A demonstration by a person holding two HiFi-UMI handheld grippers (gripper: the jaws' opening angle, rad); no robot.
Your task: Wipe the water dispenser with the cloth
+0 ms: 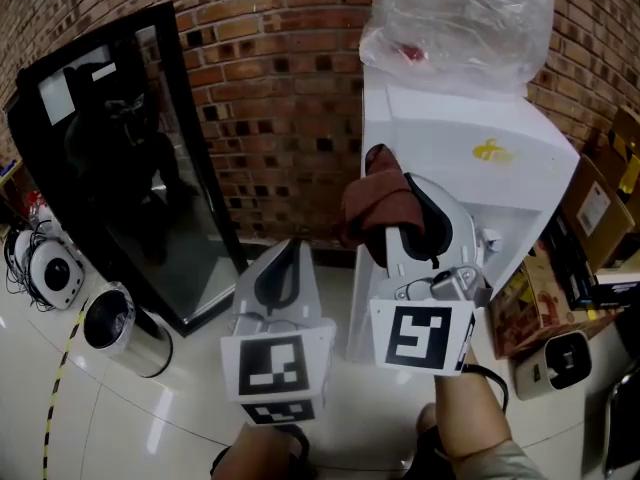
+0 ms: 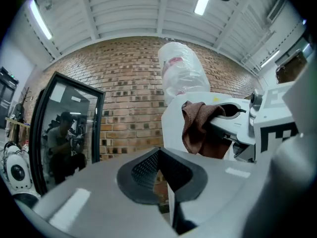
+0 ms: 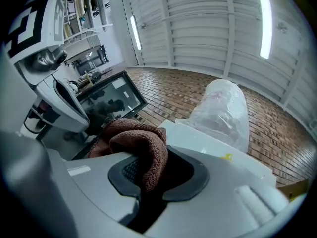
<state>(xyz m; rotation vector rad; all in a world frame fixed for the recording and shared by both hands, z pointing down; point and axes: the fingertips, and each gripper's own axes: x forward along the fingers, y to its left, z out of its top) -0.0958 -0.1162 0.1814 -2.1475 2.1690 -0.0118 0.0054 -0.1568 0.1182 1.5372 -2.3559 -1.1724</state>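
Floor point(image 1: 150, 418): pale glossy tiles, met by a brick wall at the far edge.
Far edge, right: white water dispenser point(image 1: 480, 198) is stood here.
Far edge, left: black-framed glass panel point(image 1: 120, 168) is leaned on the wall.
Left edge: steel bin point(image 1: 120, 330), beside a yellow stripe point(image 1: 55, 398).
Right edge: cardboard boxes point(image 1: 590, 218).

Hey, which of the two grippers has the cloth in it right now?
The right gripper: a brown terry cloth is pinched between its jaws. The left gripper has its jaws together with nothing between them.
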